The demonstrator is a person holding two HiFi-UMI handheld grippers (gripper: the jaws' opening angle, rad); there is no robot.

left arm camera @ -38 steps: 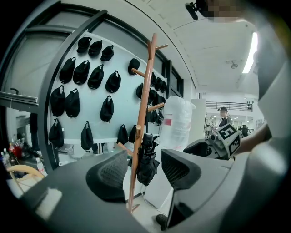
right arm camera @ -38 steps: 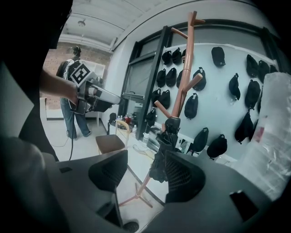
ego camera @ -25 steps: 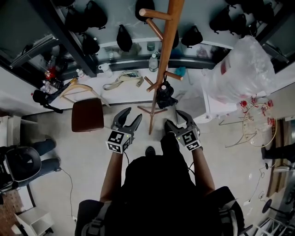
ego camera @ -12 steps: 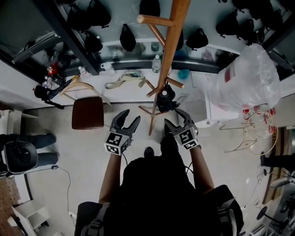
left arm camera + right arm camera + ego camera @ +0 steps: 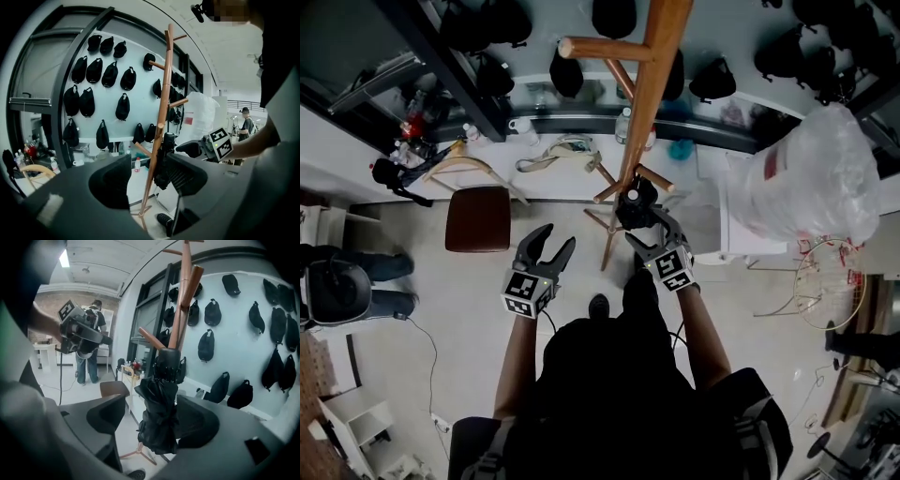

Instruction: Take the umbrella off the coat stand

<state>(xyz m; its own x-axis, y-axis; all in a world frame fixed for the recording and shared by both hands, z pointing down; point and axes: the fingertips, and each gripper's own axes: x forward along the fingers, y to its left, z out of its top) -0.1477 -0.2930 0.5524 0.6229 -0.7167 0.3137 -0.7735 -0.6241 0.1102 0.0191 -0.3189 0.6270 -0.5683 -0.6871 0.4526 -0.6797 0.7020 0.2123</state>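
Your right claw [image 5: 649,225], jaws just opened wide, brackets the folded umbrella [image 5: 159,413] without gripping it. The umbrella hangs on the coat stand [image 5: 652,84]. Your left claw [image 5: 555,238], left of the stand, is released and empty. Grasping and lifting off remain.

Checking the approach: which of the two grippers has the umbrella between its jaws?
The right gripper: its jaws, just opened wider, flank the folded black umbrella on the coat stand. The left gripper stands open with nothing between its jaws.
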